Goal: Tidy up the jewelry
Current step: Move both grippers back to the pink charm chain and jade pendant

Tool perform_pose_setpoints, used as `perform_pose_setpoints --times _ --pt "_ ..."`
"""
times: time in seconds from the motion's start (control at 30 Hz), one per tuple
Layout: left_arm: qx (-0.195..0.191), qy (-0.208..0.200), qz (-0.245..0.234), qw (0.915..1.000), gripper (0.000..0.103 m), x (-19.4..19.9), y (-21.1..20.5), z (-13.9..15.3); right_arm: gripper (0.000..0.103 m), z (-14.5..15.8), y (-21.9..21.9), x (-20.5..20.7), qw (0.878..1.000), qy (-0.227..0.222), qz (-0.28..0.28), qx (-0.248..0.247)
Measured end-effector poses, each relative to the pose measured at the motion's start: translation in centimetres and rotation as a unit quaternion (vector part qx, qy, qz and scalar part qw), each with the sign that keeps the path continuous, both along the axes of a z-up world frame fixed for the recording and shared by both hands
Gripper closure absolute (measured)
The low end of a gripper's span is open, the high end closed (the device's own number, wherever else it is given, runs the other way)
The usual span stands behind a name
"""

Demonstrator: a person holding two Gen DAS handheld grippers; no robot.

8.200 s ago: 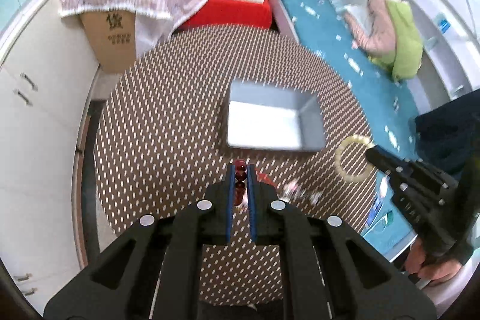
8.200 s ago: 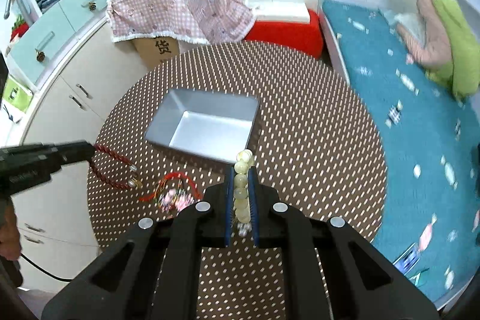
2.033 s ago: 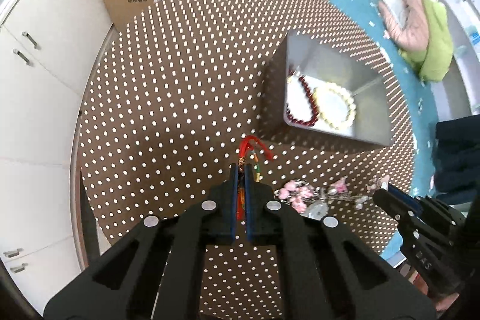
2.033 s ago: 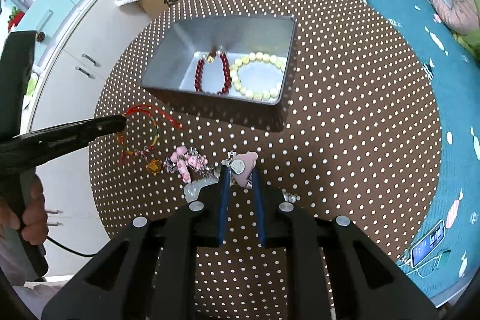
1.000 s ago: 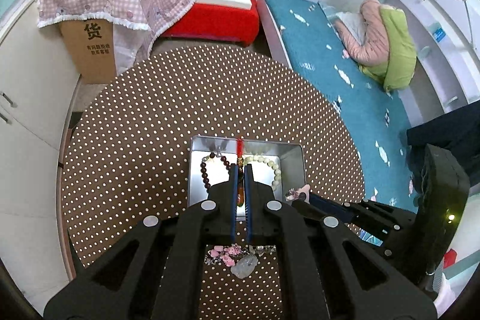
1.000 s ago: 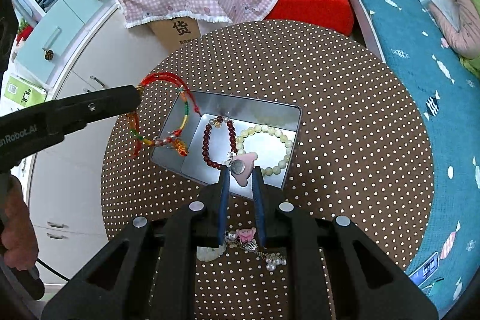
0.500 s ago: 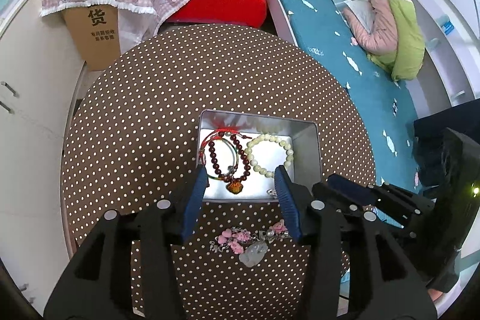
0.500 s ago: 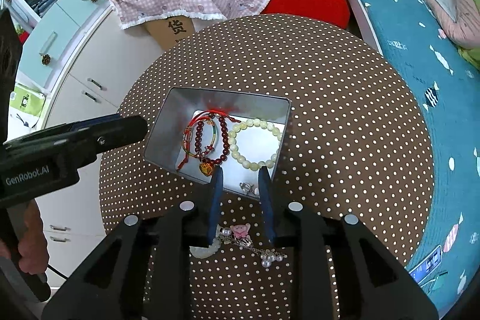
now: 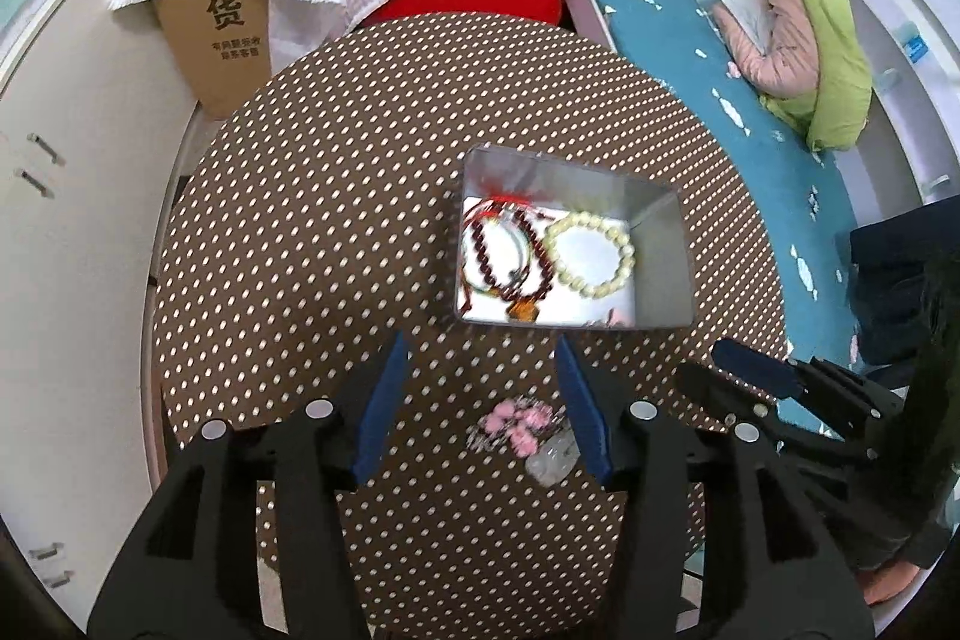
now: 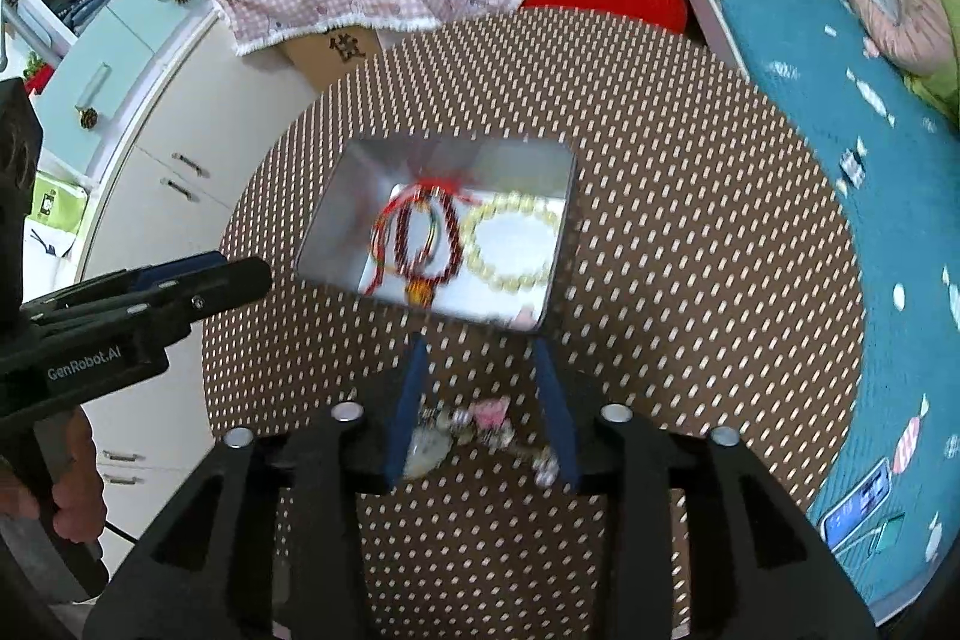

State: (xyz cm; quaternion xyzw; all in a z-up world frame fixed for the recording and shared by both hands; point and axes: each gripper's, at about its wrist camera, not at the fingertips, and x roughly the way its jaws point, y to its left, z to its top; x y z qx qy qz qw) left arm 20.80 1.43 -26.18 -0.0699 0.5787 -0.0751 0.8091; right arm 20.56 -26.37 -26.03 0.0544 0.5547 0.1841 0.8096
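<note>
A silver metal tray (image 9: 660, 274) (image 10: 336, 226) sits on the round polka-dot table. In it lie a dark red bead bracelet (image 9: 486, 256) (image 10: 450, 250), a red cord bracelet (image 9: 501, 203) (image 10: 390, 220) and a cream bead bracelet (image 9: 591, 253) (image 10: 510, 250). A pink and clear charm piece (image 9: 528, 430) (image 10: 474, 421) lies on the table in front of the tray. My left gripper (image 9: 480, 358) is open and empty above the table near the tray's front. My right gripper (image 10: 480, 349) is open and empty above the charm piece.
The brown dotted table (image 9: 312, 232) is round, with its edge close on all sides. A cardboard box under a pink checked cloth (image 9: 228, 28) stands behind it. White cabinets (image 9: 54, 172) are to the left, a blue bed (image 9: 720, 100) to the right.
Both grippers have opened wider and pulled back from the tray. The red cord bracelet and a small pink charm now lie in the tray, let go.
</note>
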Motion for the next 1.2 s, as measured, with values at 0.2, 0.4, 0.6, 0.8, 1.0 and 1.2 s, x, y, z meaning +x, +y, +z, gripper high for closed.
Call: perform_pose_setpoints --times 0.2,0.4,0.6,0.8,1.0,1.2 --pt "0.006 0.014 0.014 0.9998 0.044 -2.0 1.2 -0.9 0.06 -1.4 2.1 -1.9 0.999 0.026 0.033 -0.004" --pt "0.019 0.026 0.03 0.999 0.03 -3.9 2.6 -1.7 0.058 -3.6 3.7 -3.1 0.997 0.057 0.053 -0.012" --pt "0.032 0.047 0.046 0.9973 0.022 -5.4 4.2 -2.9 0.058 -5.3 4.9 -3.4 0.995 0.071 0.069 -0.025" --pt "0.036 0.07 0.061 0.995 0.016 -6.8 5.5 -4.2 0.058 -6.5 6.3 -3.2 0.993 0.076 0.078 -0.05" --pt "0.032 0.084 0.068 0.9936 0.013 -7.8 6.0 -5.1 0.057 -7.2 8.2 -2.9 0.99 0.058 0.095 -0.085" --pt "0.028 0.096 0.062 0.993 0.013 -8.2 5.7 -5.7 0.062 -7.5 9.7 -3.7 0.983 0.018 0.123 -0.134"
